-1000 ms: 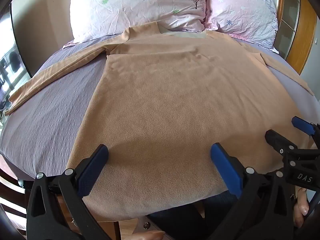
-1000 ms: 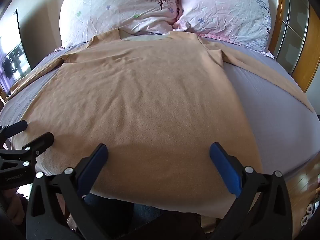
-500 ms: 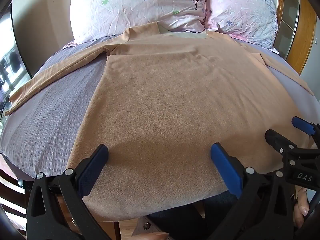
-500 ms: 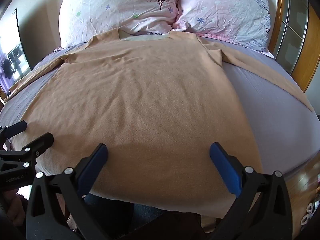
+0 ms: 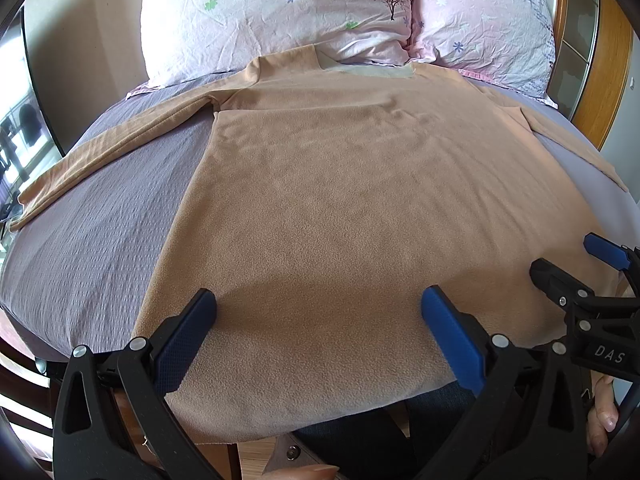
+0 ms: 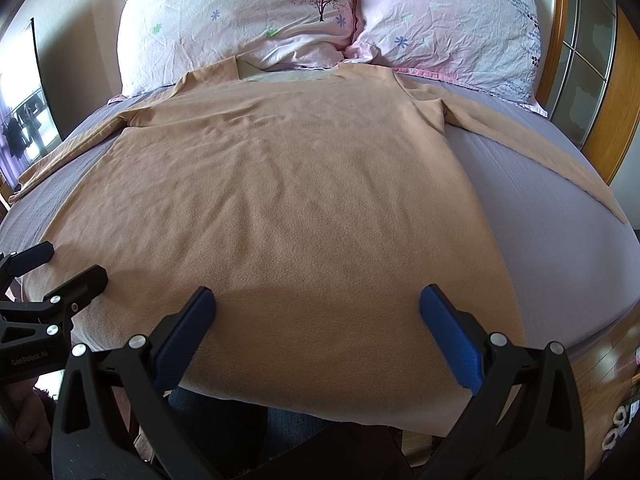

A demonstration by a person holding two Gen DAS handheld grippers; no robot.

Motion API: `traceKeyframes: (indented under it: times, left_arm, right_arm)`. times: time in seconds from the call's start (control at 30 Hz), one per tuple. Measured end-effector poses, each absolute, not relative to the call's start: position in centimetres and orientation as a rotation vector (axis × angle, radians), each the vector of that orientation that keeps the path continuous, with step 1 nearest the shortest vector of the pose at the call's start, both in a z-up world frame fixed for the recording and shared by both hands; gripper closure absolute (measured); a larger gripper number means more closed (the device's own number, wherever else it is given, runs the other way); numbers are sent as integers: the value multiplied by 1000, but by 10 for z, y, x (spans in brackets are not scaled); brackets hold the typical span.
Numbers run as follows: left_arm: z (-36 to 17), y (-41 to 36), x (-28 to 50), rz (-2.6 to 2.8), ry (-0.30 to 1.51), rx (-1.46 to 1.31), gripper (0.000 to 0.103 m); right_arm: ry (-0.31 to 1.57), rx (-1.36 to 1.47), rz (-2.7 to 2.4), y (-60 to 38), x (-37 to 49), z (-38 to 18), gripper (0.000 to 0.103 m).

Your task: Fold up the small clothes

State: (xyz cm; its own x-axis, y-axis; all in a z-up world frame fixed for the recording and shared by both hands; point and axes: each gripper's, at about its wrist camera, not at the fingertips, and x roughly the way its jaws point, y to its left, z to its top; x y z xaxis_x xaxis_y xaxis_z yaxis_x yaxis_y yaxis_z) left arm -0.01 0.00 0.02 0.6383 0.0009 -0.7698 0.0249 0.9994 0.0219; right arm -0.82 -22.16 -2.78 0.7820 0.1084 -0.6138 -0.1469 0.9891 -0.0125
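A tan long-sleeved shirt (image 5: 340,200) lies flat on the bed, neck toward the pillows, both sleeves spread out sideways; it also shows in the right wrist view (image 6: 288,200). Its bottom hem hangs over the near edge of the bed. My left gripper (image 5: 318,312) is open and empty above the hem's left half. My right gripper (image 6: 316,312) is open and empty above the hem's right half. Each gripper shows at the edge of the other's view: the right gripper (image 5: 568,264) and the left gripper (image 6: 60,268).
The bed has a purple-grey sheet (image 5: 100,232). Two floral pillows (image 5: 280,12) lean against the head end. A wooden headboard and glazed panel (image 6: 592,80) stand at the right. A dark screen (image 5: 28,120) is at the left.
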Motion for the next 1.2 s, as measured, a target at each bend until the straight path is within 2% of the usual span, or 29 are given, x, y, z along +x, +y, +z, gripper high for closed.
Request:
traceKeyframes:
  times: [1.2]
  left_arm:
    - [0,0,0,-13,872,32,1]
  right_arm:
    - [654,-60,138,-224,-10,-27,2]
